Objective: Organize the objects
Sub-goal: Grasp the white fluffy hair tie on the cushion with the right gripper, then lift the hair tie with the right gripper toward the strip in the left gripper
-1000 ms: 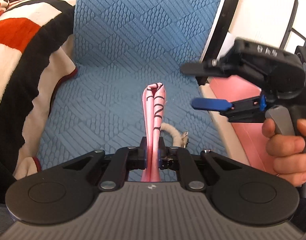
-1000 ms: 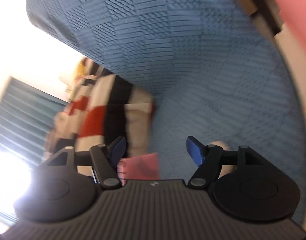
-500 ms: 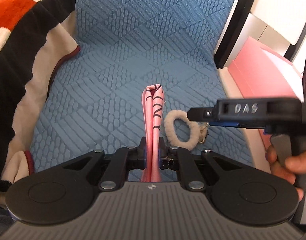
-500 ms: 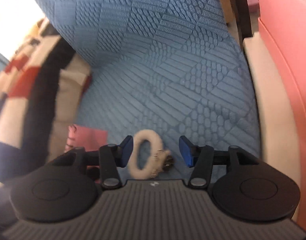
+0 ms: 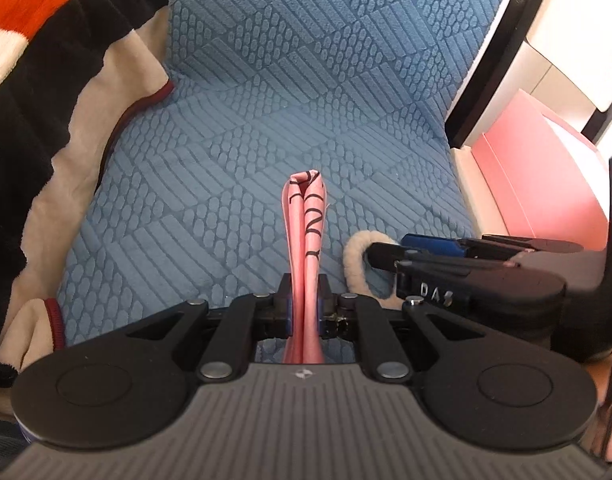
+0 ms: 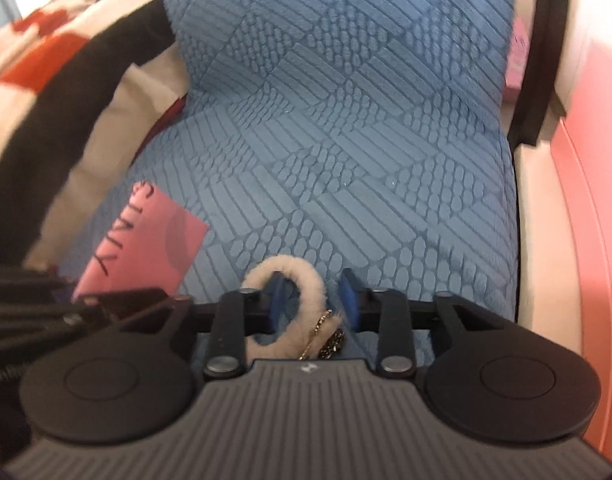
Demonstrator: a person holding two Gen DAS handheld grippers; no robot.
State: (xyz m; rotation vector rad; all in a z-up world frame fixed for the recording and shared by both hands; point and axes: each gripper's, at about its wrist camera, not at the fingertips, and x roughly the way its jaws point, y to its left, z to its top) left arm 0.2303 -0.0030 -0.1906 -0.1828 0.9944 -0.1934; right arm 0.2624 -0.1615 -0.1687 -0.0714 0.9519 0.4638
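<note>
A flat pink pouch (image 5: 306, 240) with black lettering stands on edge over the blue cushion (image 5: 306, 100), and my left gripper (image 5: 304, 312) is shut on its near end. In the right wrist view the pouch (image 6: 146, 248) shows its broad side at the left. Just right of it a cream fuzzy ring (image 5: 353, 252) with a small dark charm lies on the cushion. My right gripper (image 6: 310, 300) is down over the ring (image 6: 302, 270). Its jaws are closing with the ring's right band between the blue pads (image 6: 347, 300), a small gap still showing. The gripper (image 5: 385, 252) reaches in from the right.
A black, red and cream striped blanket (image 5: 46, 100) is heaped along the cushion's left side. On the right stand a pink box (image 5: 537, 168) and a black frame bar (image 5: 489, 52). The textured blue backrest rises behind.
My right gripper rolled level, dropped from beside the pouch onto the fuzzy ring, and its jaws narrowed around the band. The left gripper sank slightly, still holding the pouch.
</note>
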